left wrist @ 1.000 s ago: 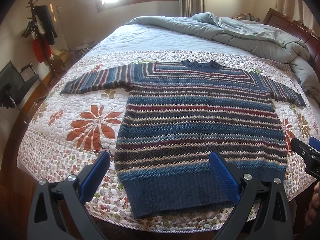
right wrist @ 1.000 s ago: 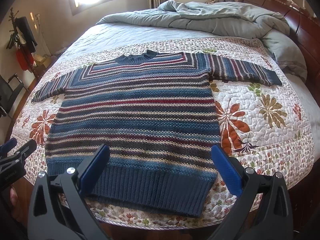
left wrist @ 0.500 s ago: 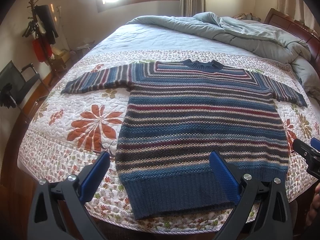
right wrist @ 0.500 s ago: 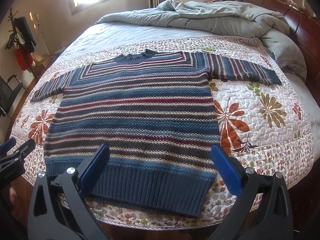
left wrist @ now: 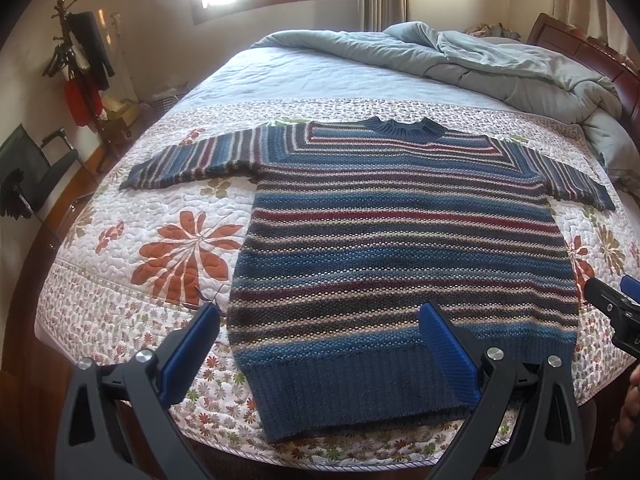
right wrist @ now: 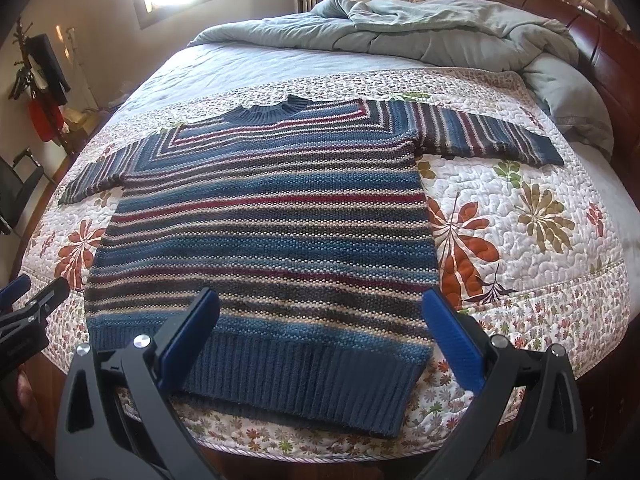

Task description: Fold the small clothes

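Observation:
A striped knit sweater (left wrist: 400,248) in blue, red and cream lies flat on the bed, both sleeves spread out, collar at the far side and ribbed hem near the front edge. It shows the same way in the right wrist view (right wrist: 272,232). My left gripper (left wrist: 320,316) is open and empty, hovering above the hem's left part. My right gripper (right wrist: 320,312) is open and empty above the hem's right part. Each gripper shows at the edge of the other's view: the right one (left wrist: 612,300) and the left one (right wrist: 32,296).
The sweater rests on a floral quilt (left wrist: 168,240) covering the bed. A crumpled grey-blue duvet (left wrist: 480,64) is heaped at the head end by a dark wooden headboard (right wrist: 600,40). A coat stand (left wrist: 80,72) and a black chair (left wrist: 36,172) stand to the left.
Both grippers have crept slightly, so the sweater sits a touch differently in view. Both stay open and the sweater has not moved.

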`<state>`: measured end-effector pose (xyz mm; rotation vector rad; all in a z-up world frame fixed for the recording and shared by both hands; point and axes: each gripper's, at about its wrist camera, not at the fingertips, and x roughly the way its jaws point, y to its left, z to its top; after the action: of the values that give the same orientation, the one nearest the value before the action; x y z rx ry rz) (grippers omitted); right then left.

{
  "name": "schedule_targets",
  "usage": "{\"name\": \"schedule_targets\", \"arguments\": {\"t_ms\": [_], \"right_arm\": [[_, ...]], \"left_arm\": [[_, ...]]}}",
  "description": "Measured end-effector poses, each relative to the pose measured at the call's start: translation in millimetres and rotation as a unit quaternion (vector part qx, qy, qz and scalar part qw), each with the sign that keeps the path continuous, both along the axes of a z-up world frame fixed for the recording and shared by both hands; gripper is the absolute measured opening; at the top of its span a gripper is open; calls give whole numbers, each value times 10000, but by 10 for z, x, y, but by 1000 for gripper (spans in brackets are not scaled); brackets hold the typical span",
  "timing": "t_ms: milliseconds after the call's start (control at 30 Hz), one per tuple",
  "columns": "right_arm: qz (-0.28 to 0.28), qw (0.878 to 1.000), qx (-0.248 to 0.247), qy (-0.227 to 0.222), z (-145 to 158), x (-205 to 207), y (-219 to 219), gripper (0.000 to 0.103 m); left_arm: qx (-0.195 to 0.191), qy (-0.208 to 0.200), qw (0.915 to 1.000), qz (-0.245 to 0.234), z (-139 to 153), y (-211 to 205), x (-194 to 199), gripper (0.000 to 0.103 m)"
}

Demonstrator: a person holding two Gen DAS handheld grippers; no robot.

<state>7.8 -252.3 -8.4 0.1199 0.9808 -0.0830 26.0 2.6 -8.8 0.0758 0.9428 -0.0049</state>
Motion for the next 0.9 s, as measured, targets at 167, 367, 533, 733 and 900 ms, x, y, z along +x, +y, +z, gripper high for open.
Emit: {"name": "schedule_targets", "arguments": {"t_ms": [167,367,533,733,900], "right_arm": [[5,10000,4,10,-17,10,-4,101],[21,9999,-18,112,-72,97,-99,100],[-210,9988,88,440,-170,338,-657,100],[-1271,9887,-175,773,-246,938,-2073,101],[-1795,9763,134,1201,-523,1609,-3205,100]], "left_arm": [[13,9,10000,-7,-8,-1,4,99],[41,166,9999,-10,-95,-91,161,99],[127,271,9995,-38,-176,-303,590,99],[127,316,9993,-164,-202,-889,1391,99],[-4,499,9979,-406,-340,-1687,2156,99]]}}
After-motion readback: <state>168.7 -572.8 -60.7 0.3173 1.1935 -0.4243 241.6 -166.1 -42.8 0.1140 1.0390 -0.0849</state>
